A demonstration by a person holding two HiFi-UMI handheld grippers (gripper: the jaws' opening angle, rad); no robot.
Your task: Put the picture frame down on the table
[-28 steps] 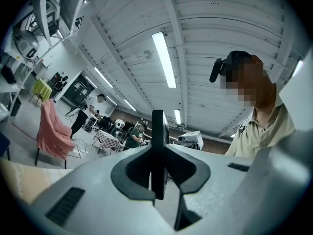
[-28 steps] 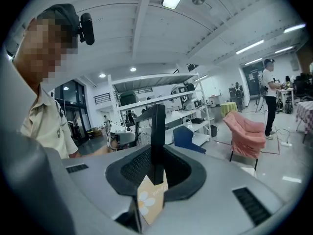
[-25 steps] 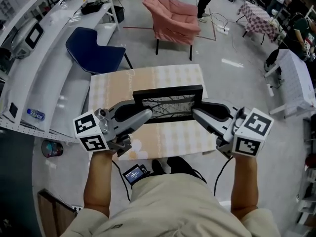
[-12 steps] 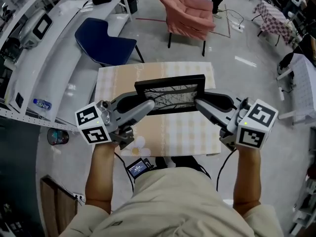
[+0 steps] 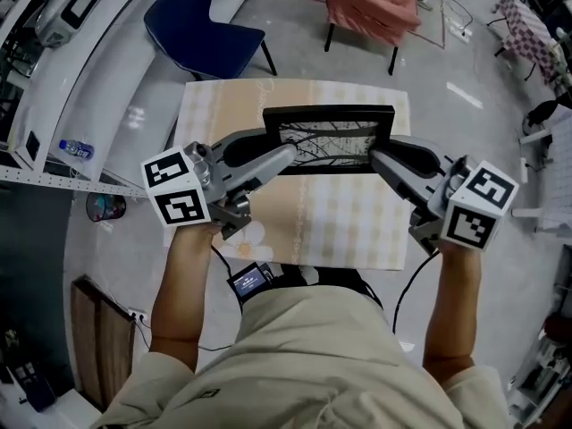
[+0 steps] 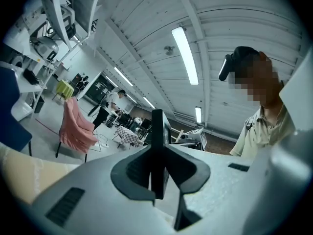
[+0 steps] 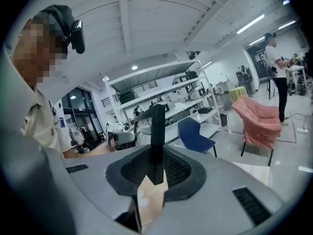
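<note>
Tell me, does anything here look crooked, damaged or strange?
Nothing stands out. The picture frame looks whole and is held square to the table, with the left gripper and right gripper shut on its two ends.

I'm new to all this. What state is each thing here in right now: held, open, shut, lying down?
picture frame: held over the table, clamped at both ends.
left gripper: shut on the frame's left end.
right gripper: shut on its right end.
table: covered with a checked cloth.
blue chair: nobody sitting in it.
</note>
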